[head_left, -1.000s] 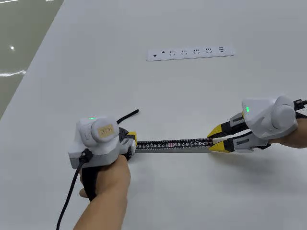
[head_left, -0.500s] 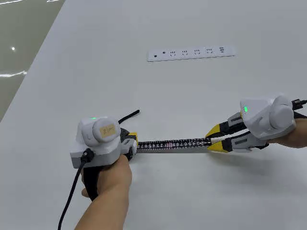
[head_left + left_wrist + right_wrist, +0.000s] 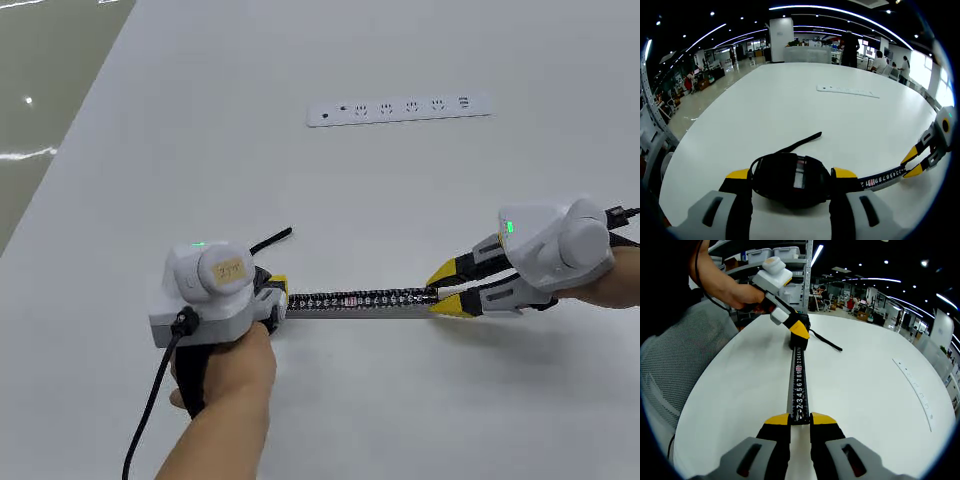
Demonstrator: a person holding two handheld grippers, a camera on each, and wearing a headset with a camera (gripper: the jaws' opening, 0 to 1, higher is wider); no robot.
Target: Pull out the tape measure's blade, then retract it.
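The black tape measure case (image 3: pixel 792 177) sits between the yellow-tipped jaws of my left gripper (image 3: pixel 791 175), which is shut on it. In the head view this gripper (image 3: pixel 272 300) rests low over the white table. The black blade (image 3: pixel 360 299) with white numbers runs right from the case to my right gripper (image 3: pixel 438 296), shut on the blade's end. In the right gripper view the blade (image 3: pixel 799 385) stretches straight ahead from the closed jaws (image 3: pixel 800 419) to the case (image 3: pixel 799 340). The case's black strap (image 3: pixel 270 240) trails on the table.
A white power strip (image 3: pixel 400 108) lies flat farther back on the white table (image 3: pixel 300 180). The table's left edge (image 3: pixel 60 150) borders a glossy floor. A black cable (image 3: pixel 150 400) hangs from the left gripper. People stand far off beyond the table (image 3: pixel 850 47).
The right gripper has eased slightly left toward the case, so the exposed blade is a little shorter. The left gripper has held its place.
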